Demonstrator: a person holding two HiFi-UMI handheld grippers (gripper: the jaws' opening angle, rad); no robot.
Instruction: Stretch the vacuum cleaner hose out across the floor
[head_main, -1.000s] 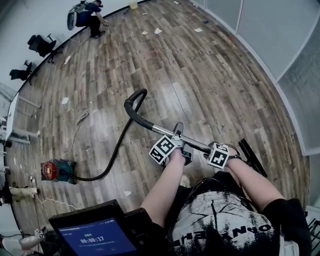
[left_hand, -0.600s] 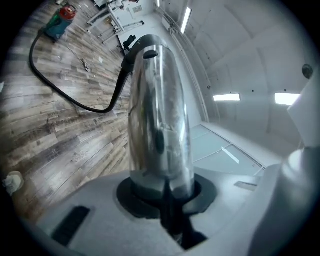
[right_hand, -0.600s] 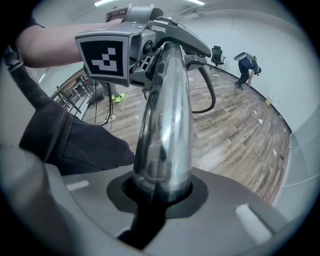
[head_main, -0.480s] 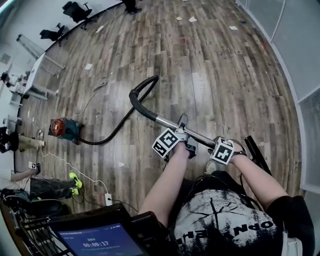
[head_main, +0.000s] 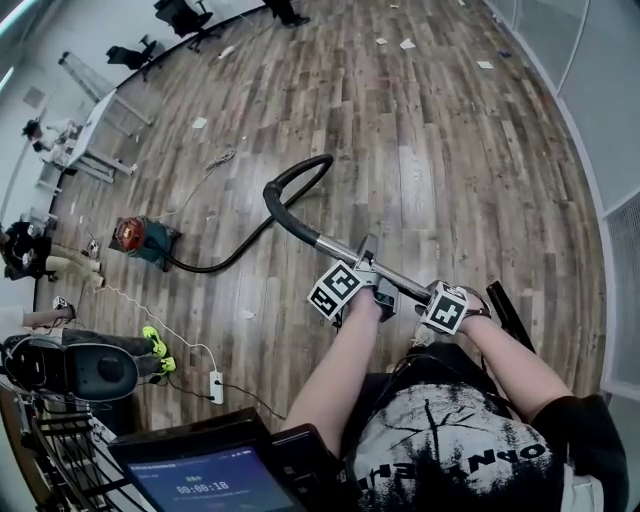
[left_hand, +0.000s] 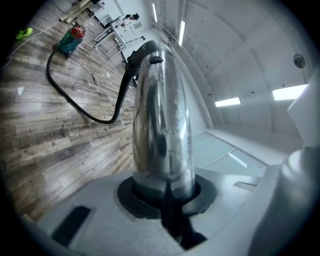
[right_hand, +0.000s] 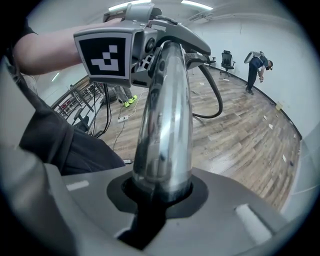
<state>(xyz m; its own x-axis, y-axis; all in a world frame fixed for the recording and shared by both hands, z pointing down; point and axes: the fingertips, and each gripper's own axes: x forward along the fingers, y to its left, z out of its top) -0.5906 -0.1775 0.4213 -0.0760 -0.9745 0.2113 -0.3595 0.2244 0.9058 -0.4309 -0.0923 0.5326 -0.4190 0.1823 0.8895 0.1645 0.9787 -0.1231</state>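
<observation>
While both tools clamp the same shiny metal wand (head_main: 345, 252), the person stands over a wooden plank floor (head_main: 430, 150) and holds that wand slanting from near right to far left. The left gripper (head_main: 368, 287) grips it farther along, and in its own view the jaws are drawn in narrow around the tube (left_hand: 162, 125), which passes straight through the dark collar between them. The right gripper (head_main: 443, 306) sits just behind, nearer the body, and its view shows the same kind of hold, with the jaws closed narrowly on the wand (right_hand: 165, 125) and nothing else between them. Ahead of it on the tube, the left gripper's marker cube (right_hand: 105, 52) shows its black and white squares. At the wand's far end the black hose (head_main: 272, 203) bends in a tight loop, then runs in a loose curve across the boards toward the left, where it meets the vacuum canister (head_main: 140, 240), teal with a red top. From the left gripper view that hose (left_hand: 75, 102) sags in an arc on the floor, not pulled straight, with the canister (left_hand: 72, 37) at far left. A white power strip (head_main: 215, 385) lies near left, paper scraps (head_main: 405, 43) dot the far floor, and a lit screen (head_main: 200, 485) sits at the near edge. A person (right_hand: 257, 67) bends over at far right in the right gripper view.
</observation>
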